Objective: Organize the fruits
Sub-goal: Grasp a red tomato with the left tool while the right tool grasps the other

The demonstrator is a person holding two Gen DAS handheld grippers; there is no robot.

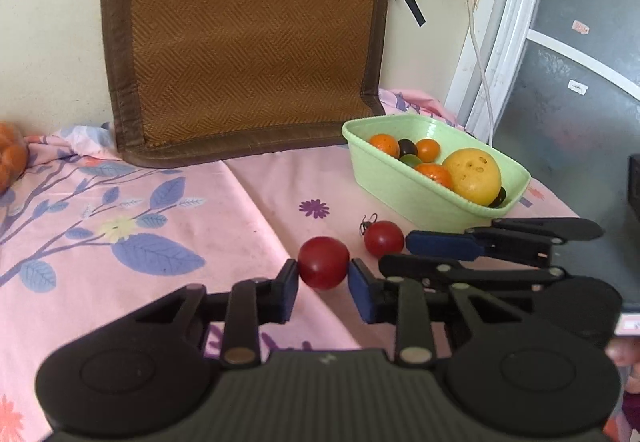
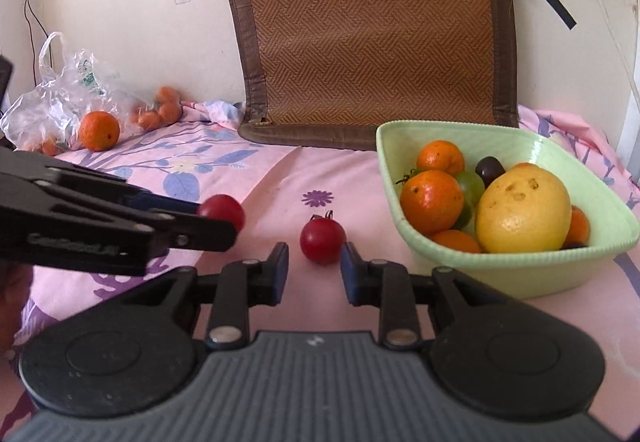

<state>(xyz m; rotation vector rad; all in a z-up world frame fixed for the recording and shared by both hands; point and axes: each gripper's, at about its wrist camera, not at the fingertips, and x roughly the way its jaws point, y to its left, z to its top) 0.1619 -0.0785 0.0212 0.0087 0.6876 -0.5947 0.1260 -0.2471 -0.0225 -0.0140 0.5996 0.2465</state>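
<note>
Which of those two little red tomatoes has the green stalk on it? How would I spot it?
Start at the green bowl of fruit on the pink cloth. Just left of it on the cloth sits a tomato, in front of the right gripper. Unlike the other tomato, pinched in the left gripper, it has a dark stalk on top.

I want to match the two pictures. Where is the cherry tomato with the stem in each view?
Left wrist: tomato with the stem, centre right, beside the right gripper's fingers.
Right wrist: same tomato, centre, just ahead of its open jaws.
Shared landmark: green bowl.
</note>
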